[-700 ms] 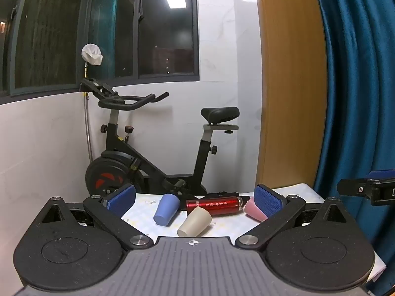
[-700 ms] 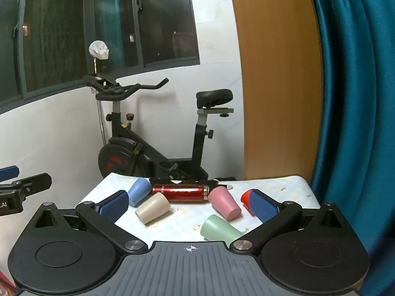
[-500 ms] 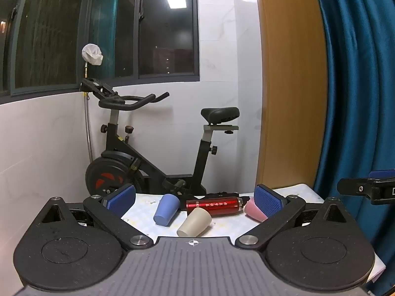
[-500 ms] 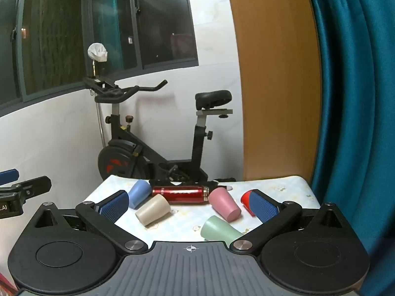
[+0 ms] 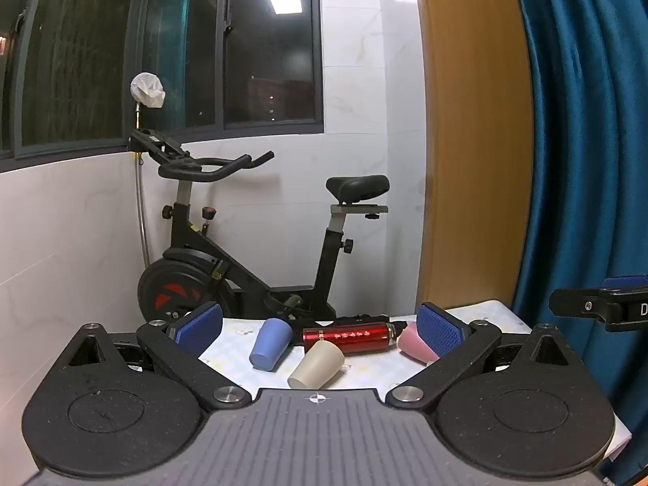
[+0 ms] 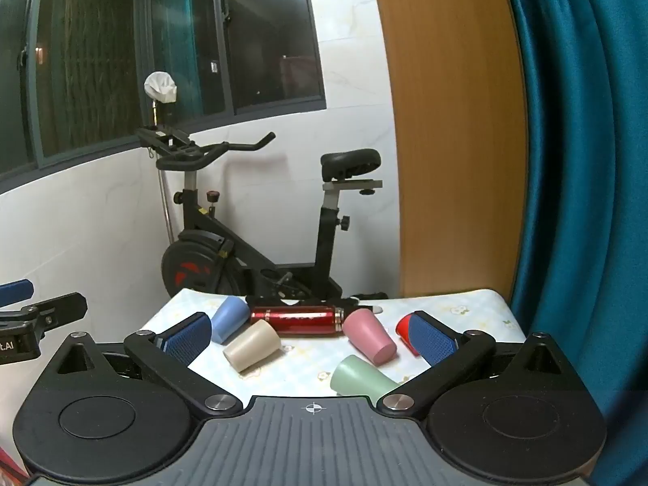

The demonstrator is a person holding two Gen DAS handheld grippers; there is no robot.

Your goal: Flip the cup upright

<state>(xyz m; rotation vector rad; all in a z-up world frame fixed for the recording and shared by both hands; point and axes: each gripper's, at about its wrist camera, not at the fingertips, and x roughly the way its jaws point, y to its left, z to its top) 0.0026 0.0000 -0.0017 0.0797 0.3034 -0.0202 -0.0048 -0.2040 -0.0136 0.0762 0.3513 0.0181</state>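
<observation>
Left wrist view: the left gripper hangs above the near edge of a small table, jaws spread wide and holding nothing. A red flask lies on its side across the middle of the cloth, and the cups lie around it: a blue cup just left of the flask, a beige cup in front of the flask and nearer the camera, a pink cup at the flask's right end, partly hidden behind the right finger pad. All three lie tipped over. Behind the flask stands an exercise bike.

Right wrist view: the right gripper hovers likewise over the table's near edge, jaws parted and empty. From here the blue cup lies at the flask's left end, the beige cup just in front of it, the pink cup at the flask's right end with its base toward the camera. A green cup lies nearest the camera, in front of the pink one, and a red cup shows right of the flask, half behind a finger pad.

The cups look like light, stiff plastic tumblers, smooth-walled and prone to roll or slip. A hold across the tapered wall near mid-height, pads on opposite sides, seems the safest grip for turning one upright.
</observation>
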